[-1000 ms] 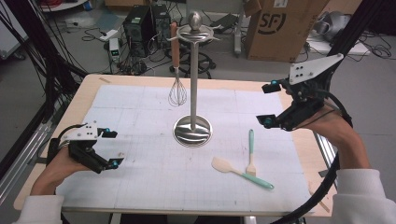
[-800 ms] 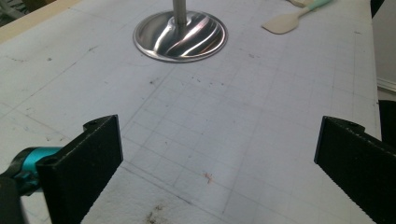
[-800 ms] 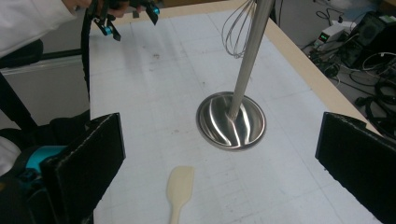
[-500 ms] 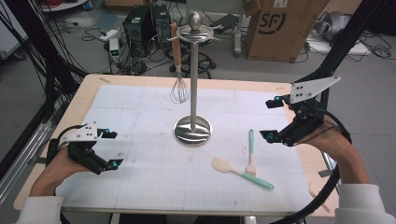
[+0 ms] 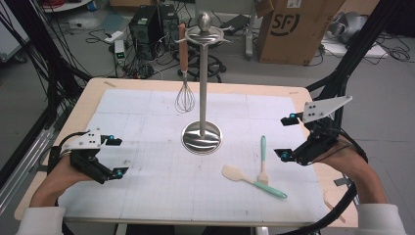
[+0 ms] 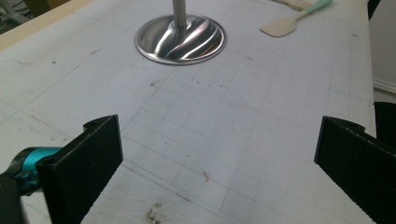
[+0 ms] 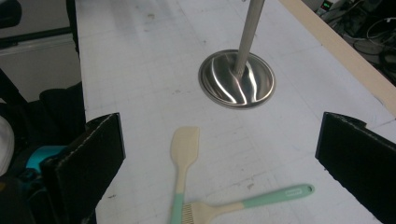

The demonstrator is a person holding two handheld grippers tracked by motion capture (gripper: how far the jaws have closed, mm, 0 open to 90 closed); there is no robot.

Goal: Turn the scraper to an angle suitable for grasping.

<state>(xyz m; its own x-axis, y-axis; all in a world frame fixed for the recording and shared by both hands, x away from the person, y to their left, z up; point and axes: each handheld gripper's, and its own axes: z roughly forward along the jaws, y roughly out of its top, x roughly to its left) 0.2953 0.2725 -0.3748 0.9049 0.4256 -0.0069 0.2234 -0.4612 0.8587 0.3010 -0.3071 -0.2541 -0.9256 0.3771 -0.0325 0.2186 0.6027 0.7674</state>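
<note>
A cardboard box stands on the floor beyond the tabletop, near black computer cases and loose cables. A whisk hangs from a steel stand.

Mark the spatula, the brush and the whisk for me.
spatula [image 7: 185,145]: right gripper view, on its cream blade.
brush [image 7: 273,194]: right gripper view, on its mint handle, which crosses the spatula's handle.
whisk [image 5: 185,100]: high view, on its wire loops, hanging from the stand.
</note>
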